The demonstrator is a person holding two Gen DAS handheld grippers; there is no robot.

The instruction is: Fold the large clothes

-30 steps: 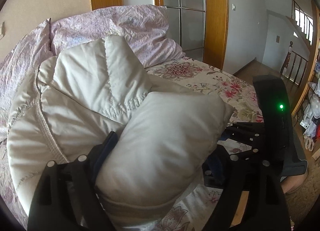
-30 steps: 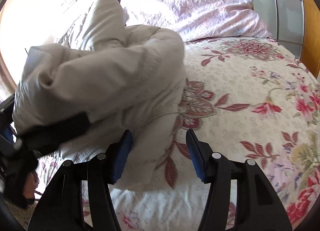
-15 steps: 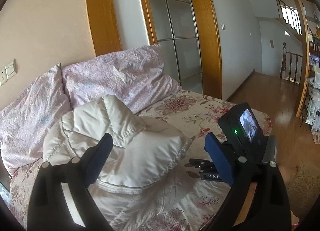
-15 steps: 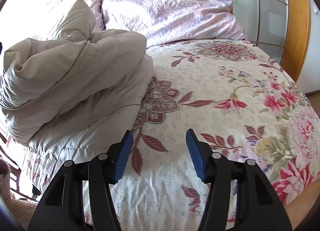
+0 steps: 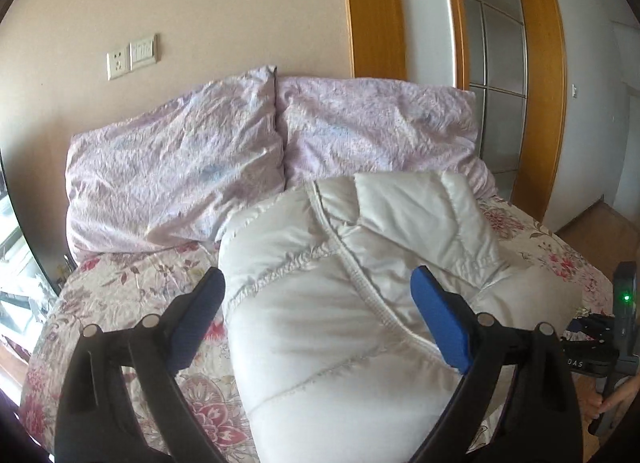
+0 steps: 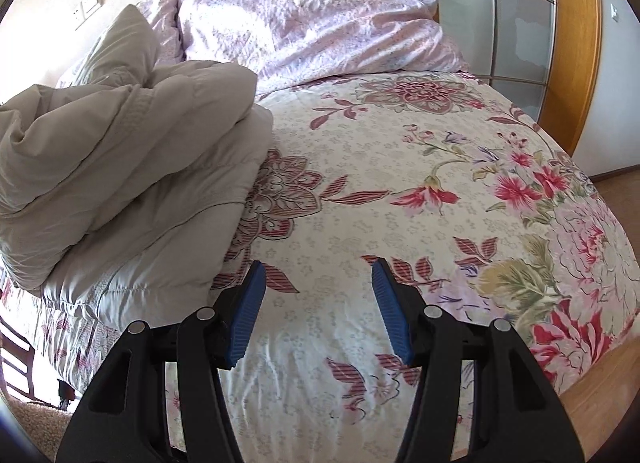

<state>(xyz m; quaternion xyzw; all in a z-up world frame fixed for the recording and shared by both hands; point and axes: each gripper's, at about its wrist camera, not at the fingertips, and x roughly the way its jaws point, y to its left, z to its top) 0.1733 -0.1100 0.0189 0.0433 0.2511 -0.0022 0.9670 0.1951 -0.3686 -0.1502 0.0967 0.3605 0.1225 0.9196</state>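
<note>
Lying bunched in loose folds on the floral bedspread (image 6: 400,191), the cream quilted down jacket (image 5: 352,303) sits at the near side of the bed, just in front of the two lilac pillows (image 5: 176,167) that lean against the wall. One quilted panel of the jacket stands up toward the pillows, and a piped seam runs diagonally across its bulging front. The left gripper (image 5: 316,319) is spread wide and holds nothing, its blue pads (image 5: 440,327) framing the jacket without visibly pressing it. The right gripper (image 6: 316,311) is likewise released and empty, poised over bare bedspread just to the right of the jacket, whose stacked layers (image 6: 120,167) rise beside its left finger. In the left wrist view the right gripper's body with a green light (image 5: 625,297) shows at the bedspread's right edge. A wall socket and switch plate (image 5: 132,56) sit above the pillows.
</note>
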